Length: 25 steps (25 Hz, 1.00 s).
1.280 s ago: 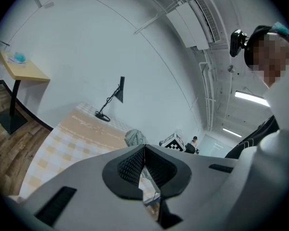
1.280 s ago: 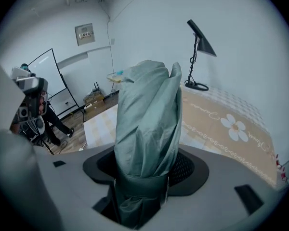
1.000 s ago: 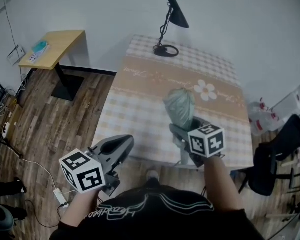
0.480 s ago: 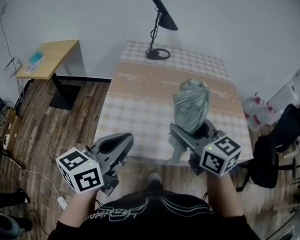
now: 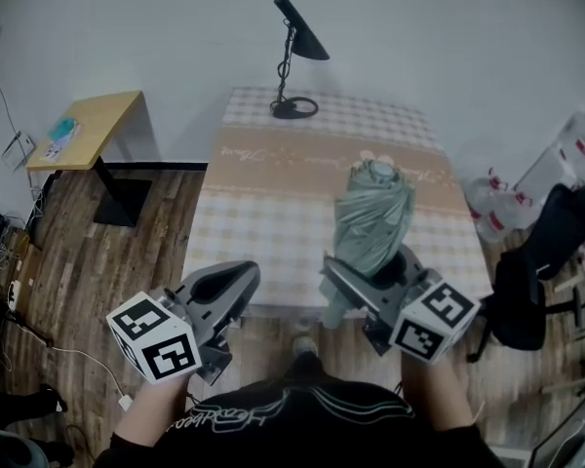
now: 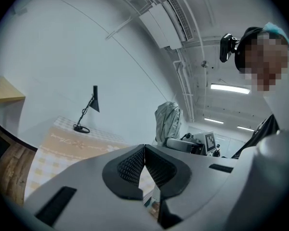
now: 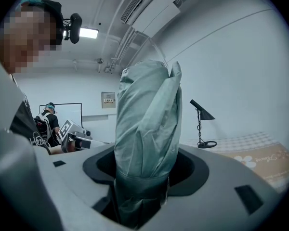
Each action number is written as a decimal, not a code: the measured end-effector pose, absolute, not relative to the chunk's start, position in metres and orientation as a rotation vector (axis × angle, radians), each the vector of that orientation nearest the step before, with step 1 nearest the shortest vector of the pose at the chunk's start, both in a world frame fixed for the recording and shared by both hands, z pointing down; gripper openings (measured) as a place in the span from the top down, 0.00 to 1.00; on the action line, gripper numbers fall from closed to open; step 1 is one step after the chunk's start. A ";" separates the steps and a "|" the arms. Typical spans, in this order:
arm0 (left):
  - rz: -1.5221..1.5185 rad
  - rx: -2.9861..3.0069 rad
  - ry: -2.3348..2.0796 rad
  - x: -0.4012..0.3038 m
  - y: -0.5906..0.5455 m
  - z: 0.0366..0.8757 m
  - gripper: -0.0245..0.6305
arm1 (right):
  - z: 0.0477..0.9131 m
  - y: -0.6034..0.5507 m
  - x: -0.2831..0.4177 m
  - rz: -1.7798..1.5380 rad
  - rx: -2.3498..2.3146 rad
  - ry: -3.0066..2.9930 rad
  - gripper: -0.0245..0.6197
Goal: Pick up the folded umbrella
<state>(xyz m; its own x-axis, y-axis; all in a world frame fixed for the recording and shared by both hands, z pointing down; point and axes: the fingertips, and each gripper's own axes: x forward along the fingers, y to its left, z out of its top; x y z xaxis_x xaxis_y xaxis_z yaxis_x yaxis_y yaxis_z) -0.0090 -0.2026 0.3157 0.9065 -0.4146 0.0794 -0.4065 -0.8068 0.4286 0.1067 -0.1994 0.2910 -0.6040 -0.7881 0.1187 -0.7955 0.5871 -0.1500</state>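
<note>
The folded grey-green umbrella (image 5: 372, 220) (image 7: 147, 138) (image 6: 167, 123) stands upright in the air, above the near edge of the checked table (image 5: 273, 203). My right gripper (image 5: 366, 279) (image 7: 143, 186) is shut on its lower part, and the bundle rises between the jaws toward the table. My left gripper (image 5: 226, 286) (image 6: 144, 170) hovers off the table's near left corner, shut with nothing in it, its black pads touching at the tips.
A black desk lamp (image 5: 294, 52) (image 7: 202, 124) stands at the table's far edge. A small wooden side table (image 5: 83, 130) is at the left on the wood floor. Bags and a dark chair (image 5: 541, 261) crowd the right side.
My right gripper has risen and tipped the umbrella up from the table until it stands upright. My left gripper rose slightly.
</note>
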 end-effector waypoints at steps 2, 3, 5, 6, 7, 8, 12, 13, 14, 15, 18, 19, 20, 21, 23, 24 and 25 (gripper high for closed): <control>-0.017 2.635 -0.590 -0.008 -0.200 0.315 0.96 | 0.292 -0.195 0.105 0.295 1.378 -2.763 0.53; -0.013 2.640 -0.586 -0.007 -0.199 0.314 0.96 | 0.292 -0.193 0.104 0.293 1.379 -2.759 0.53; -0.004 2.647 -0.581 -0.007 -0.197 0.314 0.96 | 0.293 -0.190 0.102 0.288 1.384 -2.750 0.53; -0.002 2.649 -0.579 -0.007 -0.197 0.314 0.96 | 0.294 -0.189 0.102 0.289 1.390 -2.746 0.53; -0.001 2.649 -0.576 -0.007 -0.197 0.315 0.96 | 0.296 -0.189 0.102 0.293 1.396 -2.742 0.53; -0.001 2.648 -0.572 -0.007 -0.197 0.316 0.96 | 0.297 -0.189 0.102 0.302 1.400 -2.741 0.53; 0.000 2.646 -0.561 -0.007 -0.194 0.318 0.96 | 0.301 -0.188 0.103 0.331 1.414 -2.737 0.53; 0.000 2.646 -0.559 -0.008 -0.194 0.318 0.96 | 0.301 -0.187 0.103 0.334 1.418 -2.737 0.53; 0.000 2.646 -0.558 -0.008 -0.193 0.318 0.96 | 0.300 -0.187 0.103 0.336 1.421 -2.737 0.53; -0.001 2.647 -0.557 -0.009 -0.193 0.317 0.96 | 0.300 -0.186 0.102 0.335 1.423 -2.737 0.53; -0.004 2.650 -0.556 -0.011 -0.192 0.316 0.96 | 0.298 -0.185 0.099 0.327 1.423 -2.737 0.53; -0.004 2.651 -0.555 -0.012 -0.192 0.316 0.96 | 0.298 -0.184 0.098 0.326 1.423 -2.737 0.53; -0.005 2.652 -0.555 -0.012 -0.191 0.316 0.96 | 0.298 -0.183 0.098 0.325 1.423 -2.736 0.53; -0.007 2.652 -0.555 -0.013 -0.191 0.316 0.96 | 0.298 -0.182 0.097 0.323 1.422 -2.736 0.53; -0.010 2.653 -0.554 -0.013 -0.190 0.316 0.96 | 0.298 -0.181 0.096 0.319 1.422 -2.736 0.53; -0.010 2.654 -0.553 -0.014 -0.189 0.315 0.96 | 0.297 -0.180 0.095 0.317 1.423 -2.736 0.53; -0.010 2.655 -0.552 -0.014 -0.188 0.315 0.96 | 0.296 -0.179 0.094 0.316 1.423 -2.736 0.53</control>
<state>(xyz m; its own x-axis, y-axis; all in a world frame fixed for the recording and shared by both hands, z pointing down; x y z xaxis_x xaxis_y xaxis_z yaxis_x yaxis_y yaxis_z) -0.0143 -0.1881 0.3146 0.9208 -0.3822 0.0780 -0.3792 -0.8301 0.4089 0.0943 -0.1794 0.2964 -0.5779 -0.8056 0.1301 -0.8141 0.5580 -0.1610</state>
